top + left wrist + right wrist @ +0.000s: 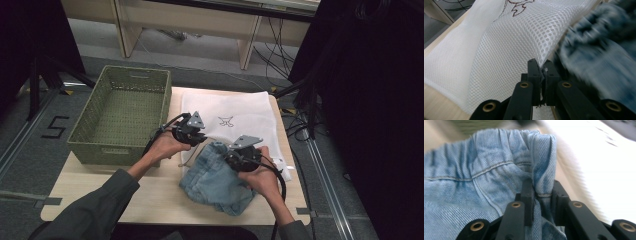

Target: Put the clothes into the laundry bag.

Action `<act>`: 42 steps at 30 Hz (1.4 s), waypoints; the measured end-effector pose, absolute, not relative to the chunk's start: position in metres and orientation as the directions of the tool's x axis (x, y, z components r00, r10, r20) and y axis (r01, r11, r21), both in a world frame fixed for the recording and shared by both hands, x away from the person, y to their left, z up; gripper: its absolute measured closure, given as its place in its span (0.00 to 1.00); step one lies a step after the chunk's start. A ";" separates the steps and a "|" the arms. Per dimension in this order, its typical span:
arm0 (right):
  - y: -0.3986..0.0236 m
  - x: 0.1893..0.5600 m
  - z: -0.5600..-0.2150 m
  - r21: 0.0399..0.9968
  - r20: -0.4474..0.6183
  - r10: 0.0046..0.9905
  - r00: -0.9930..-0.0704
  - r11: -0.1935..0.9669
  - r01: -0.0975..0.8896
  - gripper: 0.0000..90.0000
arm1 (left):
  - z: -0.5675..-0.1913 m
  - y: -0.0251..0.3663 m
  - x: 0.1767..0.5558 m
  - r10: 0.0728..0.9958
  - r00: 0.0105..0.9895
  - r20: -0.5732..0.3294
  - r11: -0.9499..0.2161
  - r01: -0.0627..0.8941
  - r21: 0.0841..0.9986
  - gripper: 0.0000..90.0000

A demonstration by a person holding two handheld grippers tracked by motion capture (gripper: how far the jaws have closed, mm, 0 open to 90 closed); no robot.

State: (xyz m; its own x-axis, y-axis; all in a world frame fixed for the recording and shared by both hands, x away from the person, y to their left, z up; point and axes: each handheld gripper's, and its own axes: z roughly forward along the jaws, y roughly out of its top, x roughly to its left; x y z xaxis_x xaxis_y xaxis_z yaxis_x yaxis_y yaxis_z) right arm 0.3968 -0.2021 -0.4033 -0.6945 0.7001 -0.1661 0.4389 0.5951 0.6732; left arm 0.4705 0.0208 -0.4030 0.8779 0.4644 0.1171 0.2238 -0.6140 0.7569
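Observation:
A white mesh laundry bag (235, 112) with a small dark emblem lies flat on the wooden table (125, 195). My left gripper (197, 134) is at the bag's near left edge. In the left gripper view the left gripper (541, 66) is shut on a raised fold of the mesh bag (511, 42). A light blue denim garment (215, 182) lies crumpled just in front of the bag. My right gripper (235, 155) is at its top edge. In the right gripper view the right gripper (542, 187) pinches an upright fold of the denim garment's (474, 187) gathered waistband.
An empty green woven basket (120, 107) stands at the table's left side, close to the left hand. Blurred denim (596, 57) lies right of the left jaws. The mesh bag (599, 170) spreads right of the right jaws. Dark stands and cables flank the table.

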 end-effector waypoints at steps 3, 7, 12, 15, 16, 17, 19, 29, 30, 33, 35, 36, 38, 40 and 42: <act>-0.215 0.414 -0.423 0.649 -0.170 0.746 -0.644 0.576 0.497 0.84 | -0.401 0.023 0.471 0.456 0.882 0.123 -0.623 0.217 0.752 0.95; -0.211 0.424 -0.459 0.601 -0.126 0.770 -0.625 0.560 0.569 0.79 | -0.403 0.022 0.471 0.449 0.885 0.118 -0.627 0.218 0.748 0.95; -0.207 0.414 -0.432 0.672 -0.088 0.782 -0.617 0.504 0.542 0.57 | -0.405 0.021 0.471 0.449 0.886 0.112 -0.626 0.223 0.747 0.95; -0.206 0.395 -0.411 0.735 -0.012 0.764 -0.645 0.444 0.512 0.50 | -0.406 0.021 0.471 0.454 0.885 0.106 -0.625 0.231 0.746 0.95; -0.206 0.389 -0.405 0.756 -0.015 0.738 -0.675 0.451 0.475 0.49 | -0.406 0.021 0.471 0.456 0.884 0.102 -0.624 0.236 0.745 0.95; -0.204 0.381 -0.400 0.755 0.006 0.722 -0.692 0.450 0.476 0.47 | -0.406 0.021 0.471 0.456 0.884 0.101 -0.623 0.236 0.746 0.95; -0.199 0.369 -0.398 0.762 0.030 0.675 -0.737 0.462 0.454 0.45 | -0.407 0.020 0.471 0.458 0.884 0.097 -0.619 0.238 0.748 0.94; -0.147 0.344 -0.446 0.650 0.007 0.482 -0.876 0.664 0.370 0.32 | -0.407 0.021 0.472 0.456 0.885 0.097 -0.619 0.237 0.749 0.94; -0.145 0.345 -0.453 0.631 -0.044 0.441 -0.896 0.708 0.318 0.32 | -0.407 0.021 0.472 0.458 0.884 0.096 -0.617 0.239 0.750 0.94; -0.140 0.342 -0.470 0.571 -0.103 0.422 -0.901 0.767 0.294 0.39 | -0.407 0.021 0.471 0.465 0.881 0.090 -0.610 0.245 0.753 0.94; -0.141 0.345 -0.475 0.542 -0.132 0.420 -0.898 0.789 0.289 0.57 | -0.408 0.020 0.471 0.462 0.882 0.091 -0.614 0.244 0.751 0.94; -0.141 0.347 -0.475 0.563 -0.147 0.431 -0.890 0.776 0.283 0.68 | -0.407 0.021 0.471 0.461 0.882 0.094 -0.619 0.244 0.746 0.94; -0.143 0.350 -0.462 0.544 -0.152 0.434 -0.888 0.787 0.291 0.82 | -0.407 0.021 0.471 0.447 0.889 0.101 -0.625 0.229 0.746 0.94; -0.147 0.352 -0.450 0.568 -0.167 0.466 -0.869 0.766 0.301 0.86 | -0.406 0.021 0.471 0.444 0.890 0.103 -0.628 0.228 0.744 0.95; -0.155 0.359 -0.439 0.620 -0.192 0.526 -0.829 0.720 0.313 0.88 | -0.406 0.021 0.470 0.447 0.889 0.100 -0.618 0.226 0.753 0.95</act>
State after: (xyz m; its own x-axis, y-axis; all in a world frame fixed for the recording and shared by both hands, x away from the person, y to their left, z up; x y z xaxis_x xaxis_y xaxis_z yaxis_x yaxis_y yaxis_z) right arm 0.3593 -0.1545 -0.4386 -0.8286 0.5259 -0.1919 0.3133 0.7196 0.6197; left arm 0.4702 0.0211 -0.4056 0.8888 0.4472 0.1002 0.2258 -0.6176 0.7534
